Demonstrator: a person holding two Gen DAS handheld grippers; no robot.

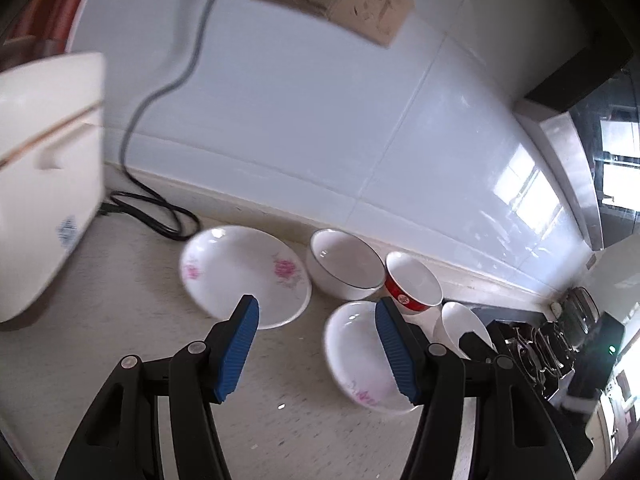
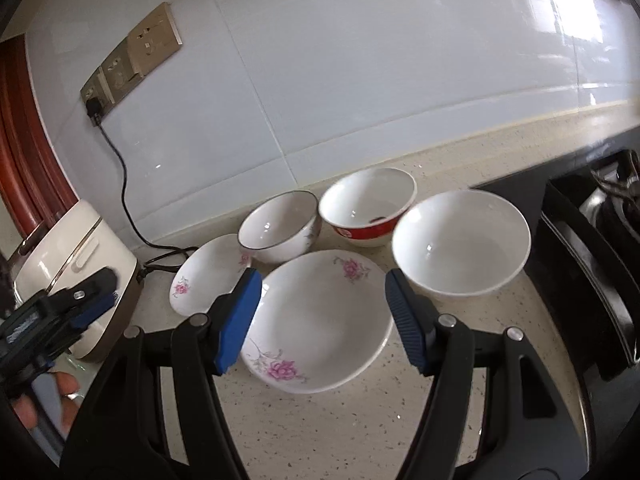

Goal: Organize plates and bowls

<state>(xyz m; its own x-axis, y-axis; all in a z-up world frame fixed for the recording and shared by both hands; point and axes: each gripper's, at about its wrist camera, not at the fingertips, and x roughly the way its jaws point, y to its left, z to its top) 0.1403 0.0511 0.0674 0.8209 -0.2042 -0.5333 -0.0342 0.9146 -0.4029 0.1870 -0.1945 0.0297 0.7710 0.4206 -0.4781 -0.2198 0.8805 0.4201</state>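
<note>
Right wrist: right gripper (image 2: pixel 322 300) jaws apart, empty, over large floral plate (image 2: pixel 316 320) on speckled countertop (image 2: pixel 320 432). Behind: small floral plate (image 2: pixel 206 276) left, dark-rimmed bowl (image 2: pixel 280 226), red bowl (image 2: pixel 366 206), plain white bowl (image 2: pixel 460 244) right. Left wrist: left gripper (image 1: pixel 316 334) jaws apart, nothing between, above counter between both floral plates. Rice cooker (image 1: pixel 44 176) far left.
</note>
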